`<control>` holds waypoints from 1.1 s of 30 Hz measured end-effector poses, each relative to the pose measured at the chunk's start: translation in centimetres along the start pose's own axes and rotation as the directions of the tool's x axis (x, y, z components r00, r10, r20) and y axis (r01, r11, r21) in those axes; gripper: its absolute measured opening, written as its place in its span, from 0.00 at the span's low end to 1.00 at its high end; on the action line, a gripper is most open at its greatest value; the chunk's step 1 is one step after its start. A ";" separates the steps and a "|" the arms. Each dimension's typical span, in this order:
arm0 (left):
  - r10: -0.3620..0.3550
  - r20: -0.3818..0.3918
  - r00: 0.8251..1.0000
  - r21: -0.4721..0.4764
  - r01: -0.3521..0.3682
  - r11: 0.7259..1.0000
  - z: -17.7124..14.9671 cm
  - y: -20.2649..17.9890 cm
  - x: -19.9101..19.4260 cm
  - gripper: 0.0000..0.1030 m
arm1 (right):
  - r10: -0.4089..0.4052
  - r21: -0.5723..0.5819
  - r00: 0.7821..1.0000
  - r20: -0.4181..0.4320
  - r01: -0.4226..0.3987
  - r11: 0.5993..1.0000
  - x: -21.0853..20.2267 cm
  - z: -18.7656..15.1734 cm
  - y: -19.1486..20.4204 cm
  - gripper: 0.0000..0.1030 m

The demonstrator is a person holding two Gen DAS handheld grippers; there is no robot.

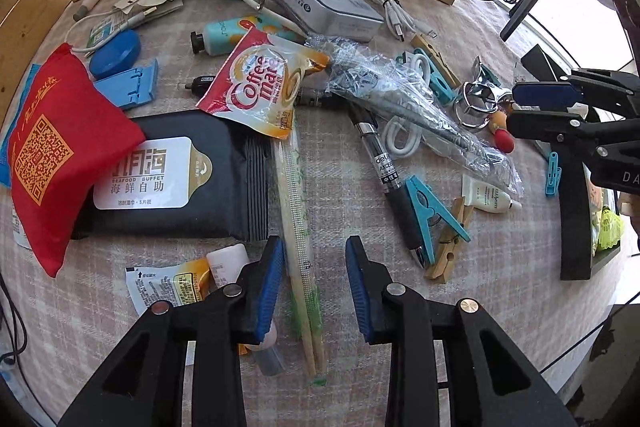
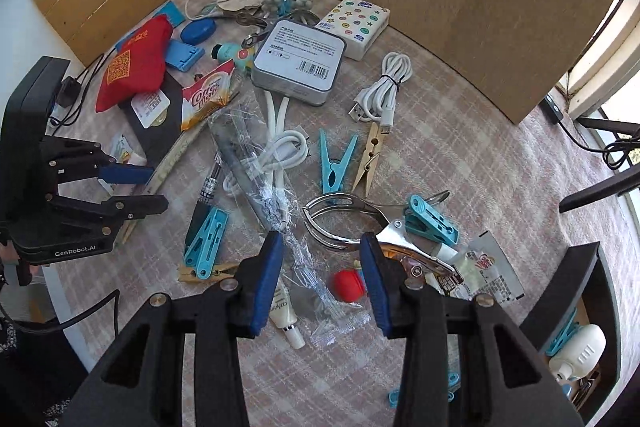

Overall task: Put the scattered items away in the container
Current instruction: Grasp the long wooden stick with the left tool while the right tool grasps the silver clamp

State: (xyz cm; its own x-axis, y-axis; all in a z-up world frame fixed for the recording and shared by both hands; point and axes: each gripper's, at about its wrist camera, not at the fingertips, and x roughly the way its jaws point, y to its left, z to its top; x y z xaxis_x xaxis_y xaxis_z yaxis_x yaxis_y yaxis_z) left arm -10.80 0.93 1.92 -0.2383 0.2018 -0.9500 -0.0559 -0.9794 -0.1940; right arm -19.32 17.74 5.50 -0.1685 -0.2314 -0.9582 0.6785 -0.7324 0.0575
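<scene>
Wrapped chopsticks lie nearest the left wrist camera, between the parted jaws of the left gripper, close against the left-hand pad, their long axis running straight away along the fingers; the pads do not visibly press them. Well off to that gripper's right, the right gripper also stands open, straddling a crinkled clear wrapper with a red ball by its right pad. Beyond its right jaw sits the dark container, so the right hand is probably nearer.
</scene>
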 end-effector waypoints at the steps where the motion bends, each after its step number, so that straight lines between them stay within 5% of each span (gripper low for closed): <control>1: -0.006 0.000 1.000 -0.005 0.006 1.000 0.1 0.1 0.0 0.28 | -0.002 -0.028 1.000 -0.020 0.001 1.000 0.6 0.2 0.1 0.38; 14: 0.007 0.022 1.000 -0.007 -0.007 1.000 1.2 -0.5 0.4 0.29 | -0.027 -0.199 0.991 -0.134 0.000 0.980 3.7 1.5 0.4 0.30; 17: 0.035 0.031 0.999 0.018 -0.035 0.999 1.6 -1.2 0.9 0.12 | -0.013 -0.178 0.990 -0.139 -0.013 0.984 4.1 1.8 0.2 0.17; 22: -0.081 0.021 0.997 -0.055 0.082 0.995 0.8 0.3 0.3 0.10 | 0.041 -0.126 0.996 -0.079 -0.050 0.991 2.0 1.6 -0.4 0.09; 23: -0.091 0.026 0.996 -0.063 0.092 0.994 0.5 0.5 0.0 0.03 | 0.059 -0.097 0.997 -0.057 -0.064 0.993 1.3 1.5 -0.8 0.08; 28: -0.122 0.072 0.990 -0.081 0.128 0.989 -0.7 1.3 -3.0 0.03 | 0.175 0.036 0.981 0.080 -0.178 0.983 -3.0 0.9 -2.6 0.05; 33: -0.111 0.139 0.984 -0.087 0.123 0.989 -1.1 1.5 -6.1 0.03 | 0.204 0.106 0.959 0.196 -0.227 0.968 -6.3 -0.8 -1.7 0.05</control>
State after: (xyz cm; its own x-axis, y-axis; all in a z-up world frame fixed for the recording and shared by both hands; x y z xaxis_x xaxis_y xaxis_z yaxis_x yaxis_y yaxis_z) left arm -8.38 -1.82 7.17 -0.3631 0.3078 -0.8794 -0.0007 -0.9439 -0.3301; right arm -18.83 20.97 11.20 -0.1639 -0.4968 -0.8523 0.6194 -0.7243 0.3031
